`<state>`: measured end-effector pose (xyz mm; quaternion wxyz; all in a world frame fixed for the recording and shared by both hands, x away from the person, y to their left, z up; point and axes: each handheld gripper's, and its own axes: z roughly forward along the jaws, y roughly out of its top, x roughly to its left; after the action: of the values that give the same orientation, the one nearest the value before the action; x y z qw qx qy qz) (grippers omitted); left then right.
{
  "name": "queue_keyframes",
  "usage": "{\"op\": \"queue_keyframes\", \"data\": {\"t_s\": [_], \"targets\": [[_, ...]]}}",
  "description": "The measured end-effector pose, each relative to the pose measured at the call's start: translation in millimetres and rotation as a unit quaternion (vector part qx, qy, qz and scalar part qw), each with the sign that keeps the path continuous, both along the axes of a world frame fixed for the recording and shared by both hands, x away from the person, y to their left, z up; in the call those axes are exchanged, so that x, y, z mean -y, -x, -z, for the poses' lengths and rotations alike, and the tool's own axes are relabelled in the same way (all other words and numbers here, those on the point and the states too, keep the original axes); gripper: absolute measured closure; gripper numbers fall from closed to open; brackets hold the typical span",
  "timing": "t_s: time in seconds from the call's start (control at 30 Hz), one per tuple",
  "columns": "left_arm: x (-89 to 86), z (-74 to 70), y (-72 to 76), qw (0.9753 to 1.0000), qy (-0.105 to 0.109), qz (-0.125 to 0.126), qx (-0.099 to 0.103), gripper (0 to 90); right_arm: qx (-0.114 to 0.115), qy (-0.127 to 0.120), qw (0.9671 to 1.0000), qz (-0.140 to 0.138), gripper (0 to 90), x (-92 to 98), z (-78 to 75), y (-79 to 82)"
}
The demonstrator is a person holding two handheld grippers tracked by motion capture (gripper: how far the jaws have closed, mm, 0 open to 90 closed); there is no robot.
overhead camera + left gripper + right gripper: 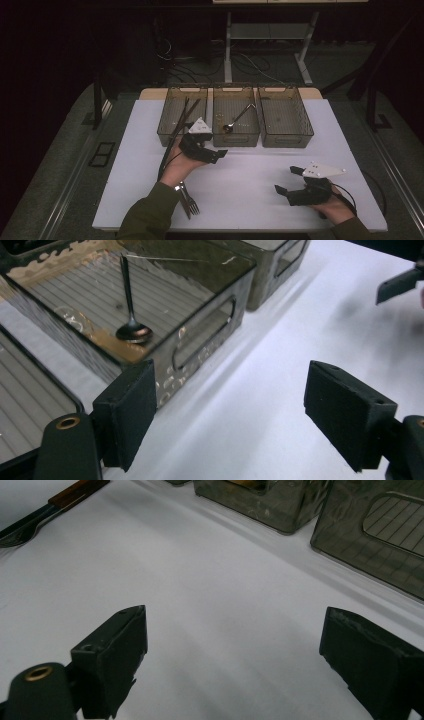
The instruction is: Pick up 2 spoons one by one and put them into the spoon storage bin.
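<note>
Three clear brown bins stand in a row at the back of the white table [260, 165]. Long dark sticks [179, 122] lean out of the left bin [170, 100]. A spoon [236, 120] [132, 332] lies in the middle bin [220, 137] [200, 315]. The right bin [300, 112] looks empty. My left gripper [207, 148] [237, 410] hovers open just in front of the middle bin, nothing between its pads. Near the front right, my right gripper [286, 180] [235, 655] is open over bare table. A fork [189, 200] [30, 527] lies by the left forearm.
The table's front edge [240, 229] runs close behind both hands. Two of the bins' front walls [270, 505] [380, 540] show ahead of the right gripper. Beyond the table are a dark floor with cables [250, 62] and a desk frame [228, 50].
</note>
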<state>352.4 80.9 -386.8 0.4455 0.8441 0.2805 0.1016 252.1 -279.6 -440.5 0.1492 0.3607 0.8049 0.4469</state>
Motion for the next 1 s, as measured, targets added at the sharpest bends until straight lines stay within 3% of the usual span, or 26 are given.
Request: {"op": "queue_keyframes", "data": {"t_s": [0.3, 0.53, 0.83, 1.0], "targets": [[-20.5, 6.1, 16.6, 1.0000, 0.009, 0.001, 0.000, 22.5, 0.004, -0.001, 1.0000, 0.003, 11.9, 1.2, 0.0, 0.1], [-41.4, 8.7, 28.9, 0.9998, 0.011, -0.015, 0.000, 32.9, 0.004, -0.002, 1.0000, 0.005, 12.0, 1.2, -0.2, 0.4], [-67.7, 14.6, 39.6, 0.9995, -0.005, -0.030, -0.002, 61.0, 0.005, -0.002, 1.0000, 0.006, 11.9, 0.9, -0.4, 0.7], [-82.9, 18.5, 43.3, 0.9988, -0.023, -0.043, -0.009, 85.6, 0.005, -0.002, 1.0000, 0.007, 11.9, 1.0, -0.4, 0.5]]}}
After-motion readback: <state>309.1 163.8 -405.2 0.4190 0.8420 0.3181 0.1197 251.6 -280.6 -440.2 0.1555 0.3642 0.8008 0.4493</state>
